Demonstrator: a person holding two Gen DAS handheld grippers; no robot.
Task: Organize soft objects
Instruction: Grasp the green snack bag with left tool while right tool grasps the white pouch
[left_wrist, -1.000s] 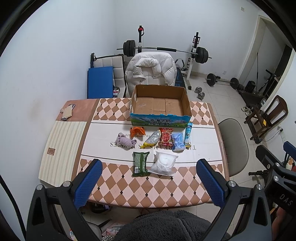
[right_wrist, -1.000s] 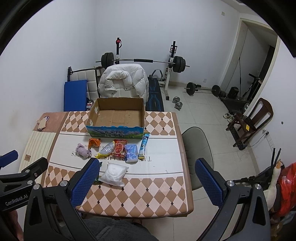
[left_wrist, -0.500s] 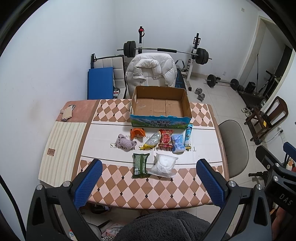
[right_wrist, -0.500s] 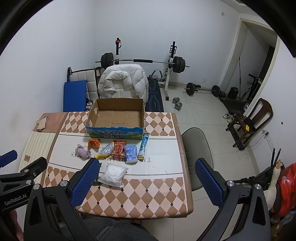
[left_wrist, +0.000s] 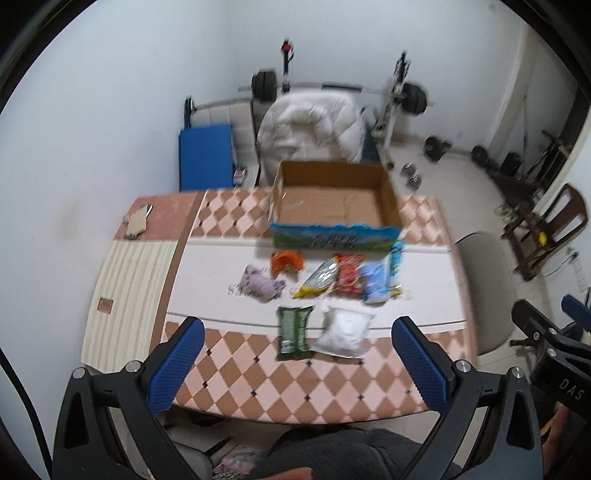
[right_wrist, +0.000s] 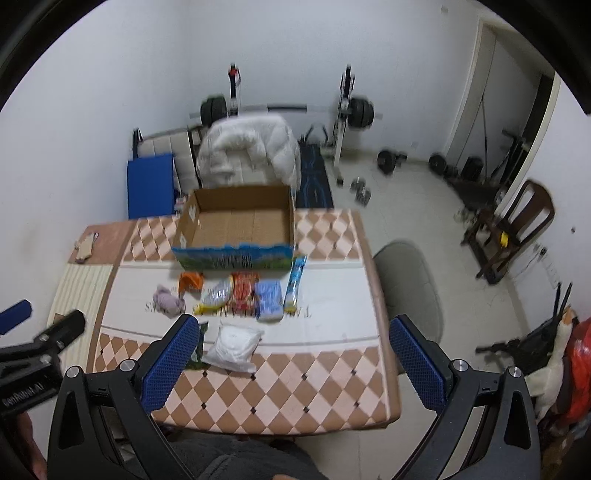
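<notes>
Both views now blur and tilt down versus half a second ago: approach starting. Left gripper (left_wrist: 295, 354) and right gripper (right_wrist: 291, 350) jaws spread wide, empty. Soft items, e.g. white pouch (left_wrist: 343, 332), green packet (left_wrist: 293, 332), lie just before the empty cardboard box (left_wrist: 334, 201).

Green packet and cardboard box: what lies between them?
In the left wrist view, the silver-yellow packet lies between the green packet and the cardboard box.

Both views are evenly lit by soft, diffuse indoor light — shadows are faint, with no strong glare. Motion blur softens the whole scene, near and far. Fisheye distortion bends the edges; black vignetting fills the corners.
</notes>
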